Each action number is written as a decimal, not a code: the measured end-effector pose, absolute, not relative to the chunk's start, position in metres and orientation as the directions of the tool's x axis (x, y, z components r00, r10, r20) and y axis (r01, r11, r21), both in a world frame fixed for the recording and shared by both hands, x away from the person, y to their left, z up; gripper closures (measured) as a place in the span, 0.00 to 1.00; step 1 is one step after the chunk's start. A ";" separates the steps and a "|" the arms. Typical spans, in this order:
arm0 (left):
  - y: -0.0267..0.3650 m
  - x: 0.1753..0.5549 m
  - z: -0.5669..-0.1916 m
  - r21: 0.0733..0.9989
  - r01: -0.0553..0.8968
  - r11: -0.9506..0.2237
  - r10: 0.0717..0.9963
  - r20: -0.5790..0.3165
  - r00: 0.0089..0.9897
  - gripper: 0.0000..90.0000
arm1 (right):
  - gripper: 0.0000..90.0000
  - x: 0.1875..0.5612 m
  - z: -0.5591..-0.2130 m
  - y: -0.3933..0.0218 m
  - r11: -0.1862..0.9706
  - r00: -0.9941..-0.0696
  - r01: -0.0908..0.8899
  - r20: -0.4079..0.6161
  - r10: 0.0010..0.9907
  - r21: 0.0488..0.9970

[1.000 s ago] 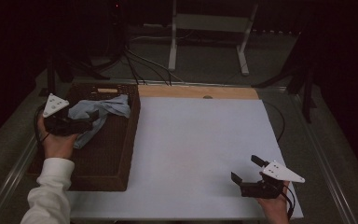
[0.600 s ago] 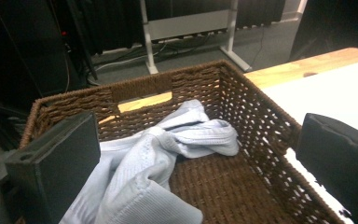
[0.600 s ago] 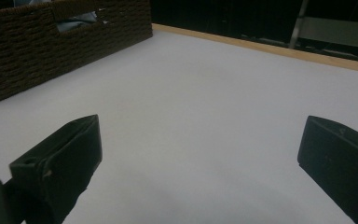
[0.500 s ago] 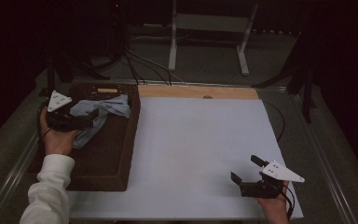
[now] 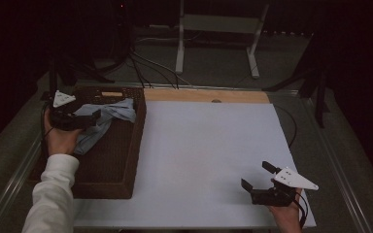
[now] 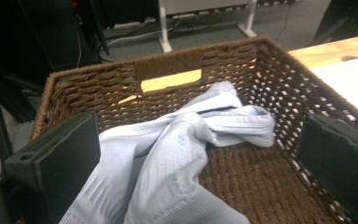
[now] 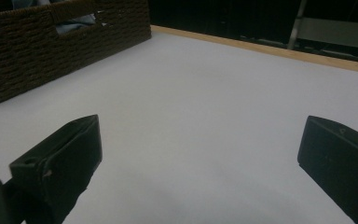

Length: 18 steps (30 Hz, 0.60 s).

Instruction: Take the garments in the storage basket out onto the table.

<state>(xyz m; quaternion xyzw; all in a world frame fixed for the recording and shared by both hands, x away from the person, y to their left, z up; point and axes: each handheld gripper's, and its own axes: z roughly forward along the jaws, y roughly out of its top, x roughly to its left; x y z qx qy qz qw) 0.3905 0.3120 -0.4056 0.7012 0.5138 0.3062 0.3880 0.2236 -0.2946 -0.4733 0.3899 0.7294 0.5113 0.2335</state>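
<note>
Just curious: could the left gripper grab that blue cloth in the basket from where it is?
Probably yes. The left gripper is open, and the cloth lies between its jaws inside the basket, with nothing in between.

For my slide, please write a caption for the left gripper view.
Open left tongs around a light blue cloth in a brown wicker basket.

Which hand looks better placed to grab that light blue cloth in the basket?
The left. The left gripper hovers over the wicker basket, its jaws open on either side of the light blue cloth. The right gripper sits open on the white table, away from the basket.
</note>
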 end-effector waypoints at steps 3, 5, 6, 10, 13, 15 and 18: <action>0.315 0.395 -0.409 0.855 0.498 -0.144 0.963 0.006 0.269 0.01 | 0.00 0.224 -0.474 -0.294 0.175 -0.588 0.331 0.058 0.807 0.927; 0.316 0.398 -0.411 0.853 0.504 -0.133 0.968 0.001 0.252 0.01 | 0.00 0.224 -0.473 -0.294 0.177 -0.589 0.330 0.056 0.806 0.927; 0.317 0.400 -0.413 0.851 0.508 -0.129 0.971 0.003 0.241 0.01 | 0.00 0.223 -0.473 -0.294 0.175 -0.589 0.330 0.057 0.806 0.928; 0.317 0.408 -0.421 0.829 0.542 -0.135 0.972 0.004 0.236 0.01 | 0.00 0.223 -0.473 -0.295 0.173 -0.587 0.329 0.057 0.807 0.928; 0.316 0.412 -0.427 0.817 0.561 -0.129 0.974 -0.002 0.228 0.01 | 0.00 0.224 -0.473 -0.295 0.172 -0.586 0.329 0.058 0.808 0.928; 0.316 0.416 -0.432 0.802 0.582 -0.131 0.976 0.001 0.219 0.01 | 0.00 0.224 -0.473 -0.296 0.172 -0.587 0.329 0.058 0.808 0.929; 0.317 0.419 -0.439 0.785 0.607 -0.121 0.979 -0.008 0.206 0.01 | 0.00 0.224 -0.473 -0.296 0.171 -0.586 0.328 0.058 0.808 0.929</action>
